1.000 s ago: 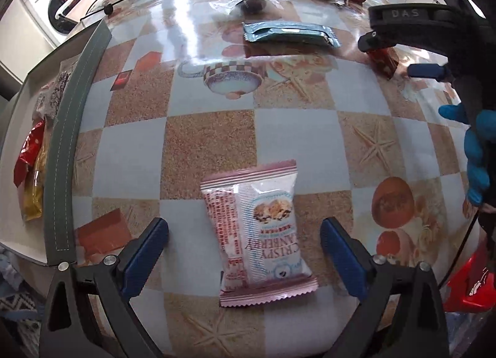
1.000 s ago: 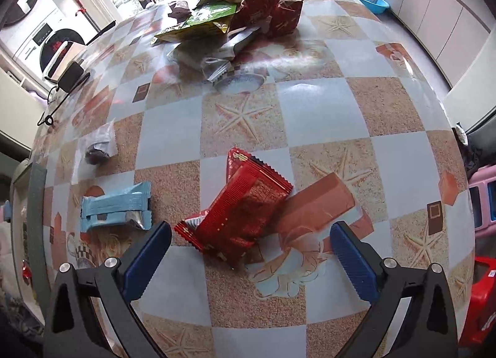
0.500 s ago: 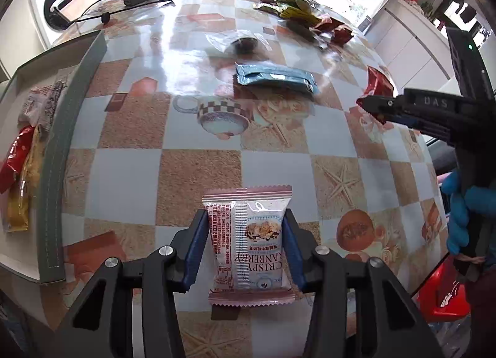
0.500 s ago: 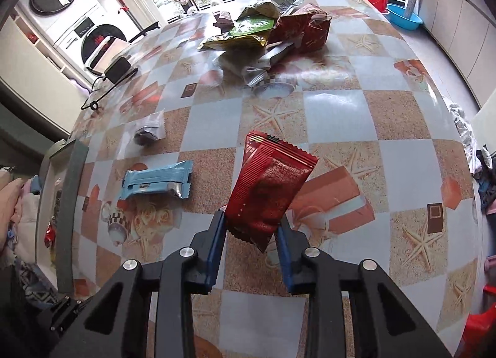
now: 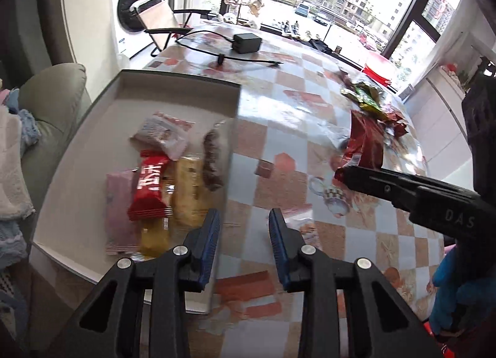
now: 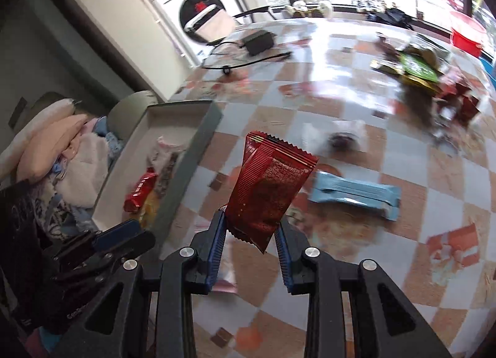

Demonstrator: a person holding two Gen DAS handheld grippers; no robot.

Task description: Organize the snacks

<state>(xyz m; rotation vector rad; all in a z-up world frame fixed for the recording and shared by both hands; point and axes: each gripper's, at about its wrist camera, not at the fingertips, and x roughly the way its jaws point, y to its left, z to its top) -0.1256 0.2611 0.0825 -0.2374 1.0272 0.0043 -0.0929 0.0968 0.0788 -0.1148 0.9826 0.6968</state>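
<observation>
On the checkered counter (image 5: pixel 325 128), the open box (image 5: pixel 93 153) of snacks lies left of both grippers. The right gripper (image 6: pixel 249 245) pinches an upright red packet (image 6: pixel 269 190), print unreadable; the left gripper (image 5: pixel 243 234), nearer the box, shows narrow fingers with nothing visible between them.

In the left wrist view, the tray (image 5: pixel 173 91) at left centre is crowded along its near half with wrappers (image 5: pixel 152 184); its far half, toward the upper left, lies bare. The tray's raised dark wall (image 5: pixel 233 141) runs between that space and the tabletop (image 5: pixel 279 141). The right tool (image 5: pixel 344 172), gripping a red packet (image 5: pixel 364 141), juts in from the right edge. A cable and adapter (image 5: pixel 246 43) cross the tabletop's far end.
</observation>
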